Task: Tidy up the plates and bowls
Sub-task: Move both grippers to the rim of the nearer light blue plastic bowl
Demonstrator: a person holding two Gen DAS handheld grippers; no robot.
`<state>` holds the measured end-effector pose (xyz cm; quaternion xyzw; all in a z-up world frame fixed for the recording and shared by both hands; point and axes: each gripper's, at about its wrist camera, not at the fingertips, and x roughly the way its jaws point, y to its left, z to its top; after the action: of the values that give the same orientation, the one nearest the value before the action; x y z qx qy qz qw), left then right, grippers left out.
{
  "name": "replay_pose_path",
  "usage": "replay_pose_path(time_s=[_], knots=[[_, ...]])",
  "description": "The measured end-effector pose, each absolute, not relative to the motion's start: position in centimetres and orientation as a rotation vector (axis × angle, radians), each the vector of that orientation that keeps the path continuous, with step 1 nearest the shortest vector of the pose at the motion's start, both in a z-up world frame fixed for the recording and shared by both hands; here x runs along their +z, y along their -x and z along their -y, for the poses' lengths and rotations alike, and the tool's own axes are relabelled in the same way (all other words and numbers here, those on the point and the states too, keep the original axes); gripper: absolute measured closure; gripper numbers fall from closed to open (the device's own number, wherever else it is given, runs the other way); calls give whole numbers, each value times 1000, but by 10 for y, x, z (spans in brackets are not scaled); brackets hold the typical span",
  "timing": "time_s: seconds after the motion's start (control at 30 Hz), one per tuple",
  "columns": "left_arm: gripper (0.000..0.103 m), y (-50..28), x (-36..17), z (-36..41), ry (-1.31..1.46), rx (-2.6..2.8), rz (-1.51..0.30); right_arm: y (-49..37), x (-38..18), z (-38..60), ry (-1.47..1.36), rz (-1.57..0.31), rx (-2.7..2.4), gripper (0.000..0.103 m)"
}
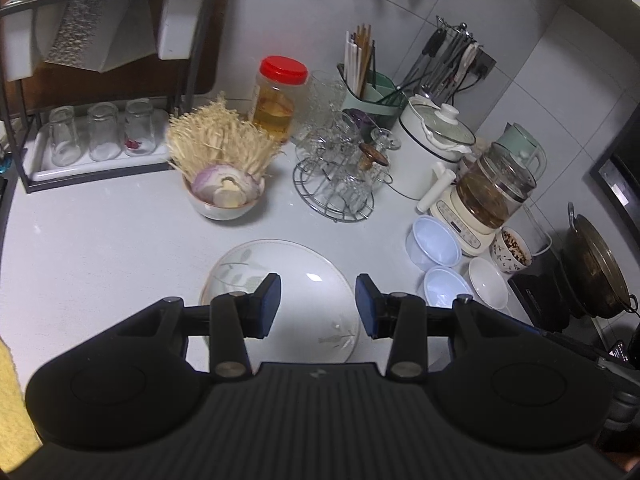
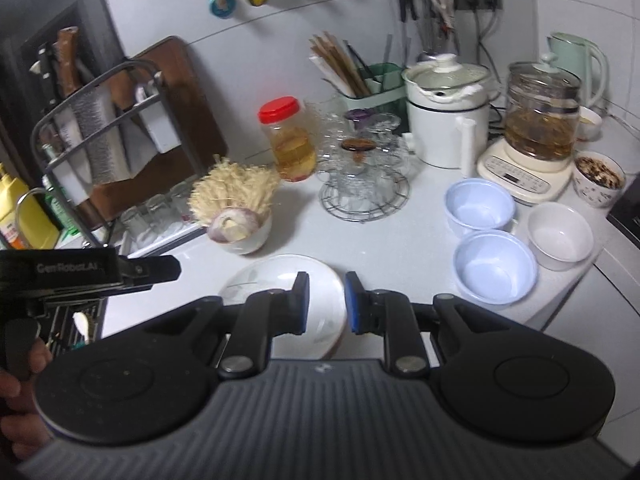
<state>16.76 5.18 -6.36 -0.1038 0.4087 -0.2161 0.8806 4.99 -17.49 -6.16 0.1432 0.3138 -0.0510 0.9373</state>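
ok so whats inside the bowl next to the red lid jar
The bowl holds a cut purple onion with a pale bunch of enoki-like mushrooms piled behind it. Whatever lies beneath them is covered.

One marking can be read: "GenRobot.AI", in pale letters on the black body of the left tool [image 2: 152,276], seen in the right wrist view. Labels on the yellow bottle [image 2: 20,216] and the kettle base's panel [image 2: 516,178] are too blurred to read.

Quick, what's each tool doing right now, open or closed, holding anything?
Left tool: open, holding nothing, above the plate.
Right tool: open, holding nothing.
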Motion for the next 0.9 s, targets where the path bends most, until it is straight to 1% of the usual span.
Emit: replay_pose_path(time_s=[0.27, 0.43, 0.47, 0.5, 0.53, 0.6, 0.73, 0.9], knots=[[55, -187, -82, 11, 208, -476, -876, -58, -79, 236, -311, -654, -155, 80], [54, -205, -104, 54, 208, -490, -942, -65, -94, 281, -355, -693, -200, 79], [53, -209, -108, 63, 202, -491, -953, -67, -98, 291, -373, -706, -203, 79], [51, -214, -112, 72, 197, -494, -968, -69, -101, 299, -384, -722, -207, 77], [49, -217, -116, 79, 198, -502, -982, -71, -104, 308, -395, -733, -213, 69], [48, -226, -123, 96, 204, -518, -1011, -73, -109, 324, -427, -737, -228, 60], [43, -244, -136, 128, 185, -547, -1048, -83, -121, 353, -481, -750, -242, 59], [43, -267, -162, 163, 187, -569, -1117, -97, -145, 388, -543, -786, -264, 59]])
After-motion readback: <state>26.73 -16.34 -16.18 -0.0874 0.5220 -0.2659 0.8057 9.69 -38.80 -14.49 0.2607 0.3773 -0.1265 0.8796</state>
